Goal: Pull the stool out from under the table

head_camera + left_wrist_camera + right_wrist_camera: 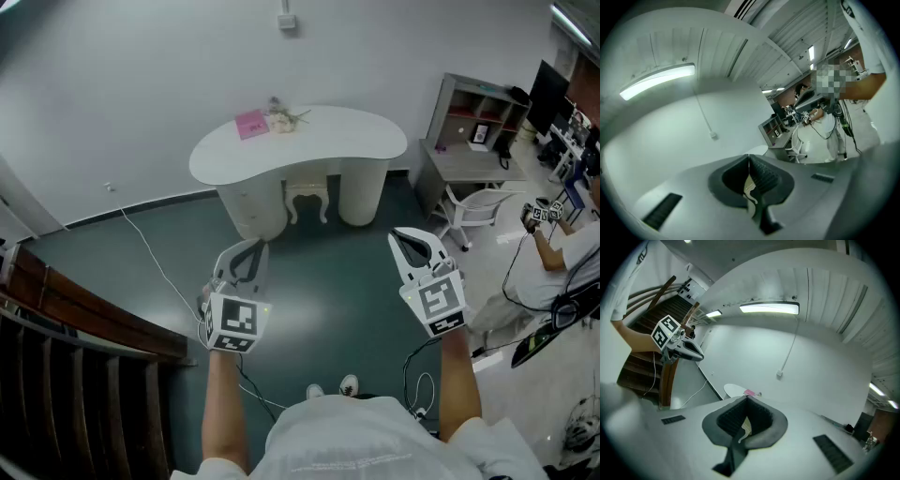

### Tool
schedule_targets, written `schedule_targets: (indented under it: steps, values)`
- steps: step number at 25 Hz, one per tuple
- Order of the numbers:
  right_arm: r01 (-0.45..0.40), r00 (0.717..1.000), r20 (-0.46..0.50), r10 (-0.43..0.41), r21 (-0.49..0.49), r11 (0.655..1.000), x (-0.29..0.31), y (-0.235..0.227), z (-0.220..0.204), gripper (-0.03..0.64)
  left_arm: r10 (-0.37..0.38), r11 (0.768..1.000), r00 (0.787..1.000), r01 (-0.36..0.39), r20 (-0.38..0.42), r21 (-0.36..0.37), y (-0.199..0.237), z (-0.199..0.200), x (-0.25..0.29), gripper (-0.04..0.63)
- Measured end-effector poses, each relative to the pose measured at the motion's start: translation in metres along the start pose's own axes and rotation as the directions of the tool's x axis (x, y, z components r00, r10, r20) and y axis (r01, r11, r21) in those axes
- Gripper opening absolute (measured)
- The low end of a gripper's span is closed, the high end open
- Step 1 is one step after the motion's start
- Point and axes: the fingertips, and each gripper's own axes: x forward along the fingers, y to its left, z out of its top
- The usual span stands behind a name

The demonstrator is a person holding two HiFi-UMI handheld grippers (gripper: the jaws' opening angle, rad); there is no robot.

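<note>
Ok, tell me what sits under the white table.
A small white stool stands between the table's two rounded pedestals; its legs show. The table hides most of its seat.

The desk [352, 141] hides the top of the stool [307, 200] tucked under it, the little thing [282, 119] beside the pink one [250, 124] is too small to tell, and the picture's right edge cuts off a person [574, 267].
</note>
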Motion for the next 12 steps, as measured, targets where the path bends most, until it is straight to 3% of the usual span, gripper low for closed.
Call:
schedule_targets:
  steps: [12]
  values:
    - [-0.019,0.999,0.026,0.019,0.003,1.000,0.008,-0.051,-0.034,0.015,0.028,0.999,0.999,-0.028,-0.015,-0.015,-0.024,0.018,0.049,0.017]
